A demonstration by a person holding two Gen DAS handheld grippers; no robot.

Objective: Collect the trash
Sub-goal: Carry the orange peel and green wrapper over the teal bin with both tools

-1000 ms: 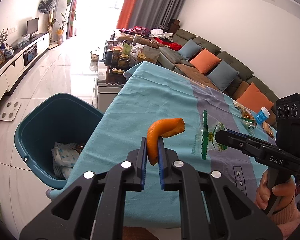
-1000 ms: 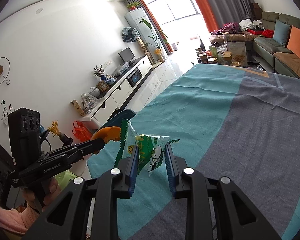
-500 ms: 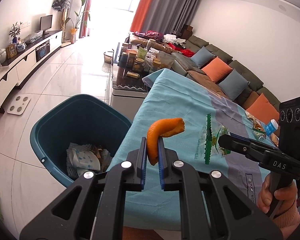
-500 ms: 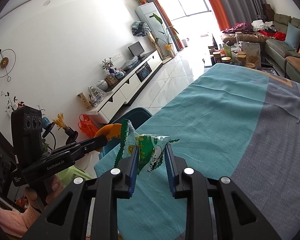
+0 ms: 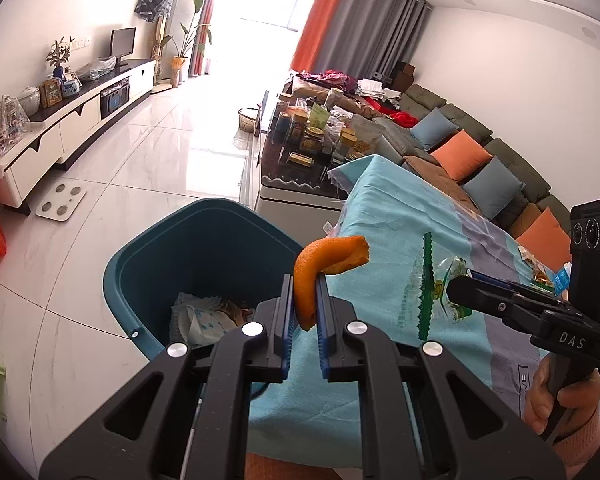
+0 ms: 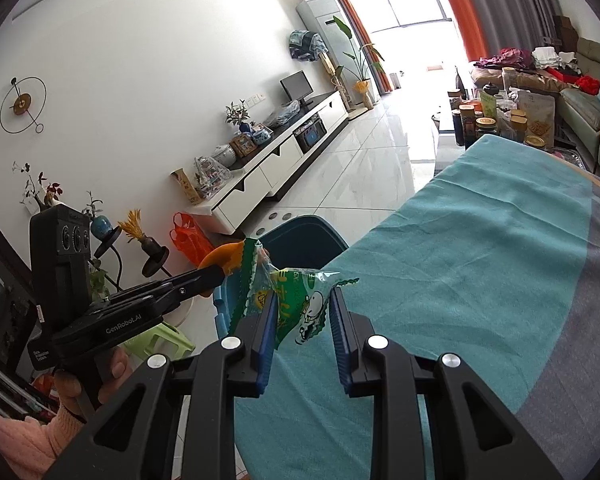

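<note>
Two loads ride toward the bin (image 5: 204, 248), a deep teal plastic tub beside the table (image 5: 388, 216), whose wrinkled blue cloth hangs over the edge. To drop cleanly, each gripper should be well over the rim before letting go, since both scraps are light. The right gripper (image 6: 302, 322), jaws part open, pinches a crinkly green-edged wrapper (image 6: 296, 300) above the cloth. The left gripper (image 5: 303, 306), nearly closed, clamps a curled, matte orange peel (image 5: 324, 266) at the bin's edge.
</note>
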